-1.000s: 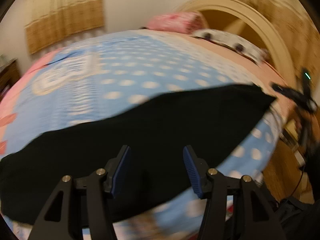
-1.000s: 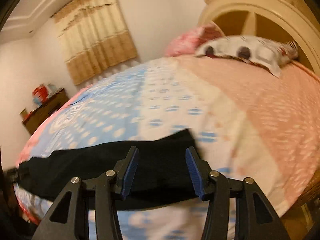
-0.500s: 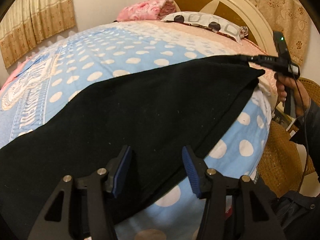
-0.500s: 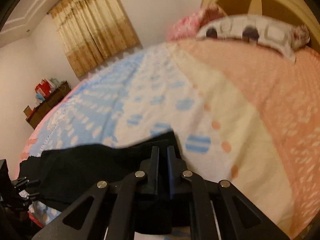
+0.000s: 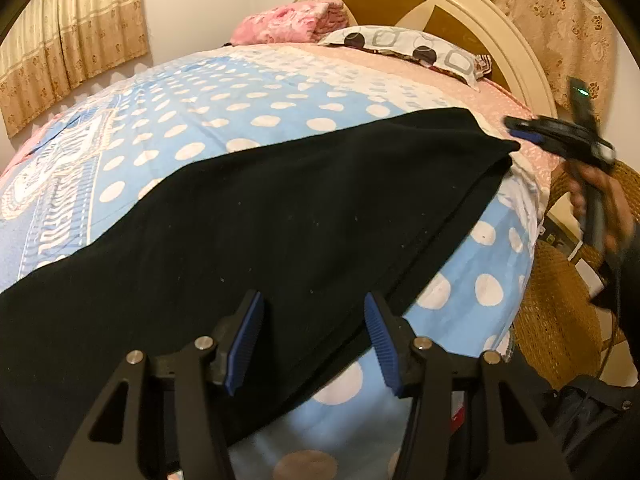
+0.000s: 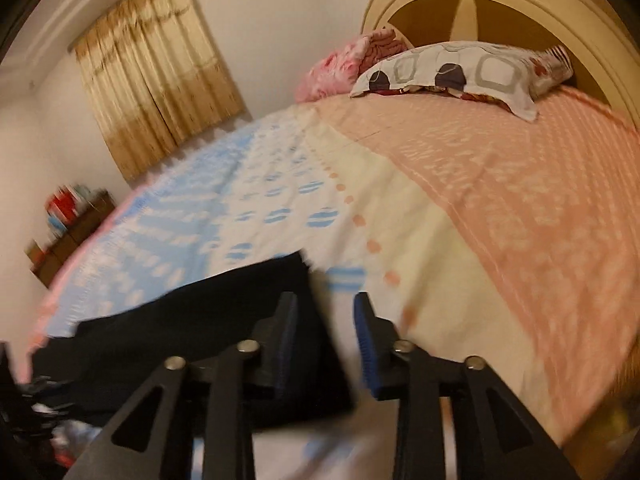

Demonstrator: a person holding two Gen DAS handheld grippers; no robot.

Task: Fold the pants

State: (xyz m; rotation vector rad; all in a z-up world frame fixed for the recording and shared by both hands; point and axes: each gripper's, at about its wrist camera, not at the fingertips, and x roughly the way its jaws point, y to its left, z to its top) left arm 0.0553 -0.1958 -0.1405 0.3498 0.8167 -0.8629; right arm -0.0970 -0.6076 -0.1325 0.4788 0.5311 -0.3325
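Black pants lie flat along the near side of a bed with a blue, white-dotted sheet. My left gripper is open, its blue pads above the pants' near edge, holding nothing. My right gripper is open and empty just past the right end of the pants, which lies on the sheet. In the left wrist view the right gripper shows blurred at the far right, off the pants' corner.
A patterned pillow and a pink folded blanket lie by the curved cream headboard. A wicker chair stands right of the bed. Curtains and a dark cabinet are at the far side.
My right gripper was shut on the right end of the pants half a second ago; it has opened and let go, backing off to the right. My left gripper stayed open.
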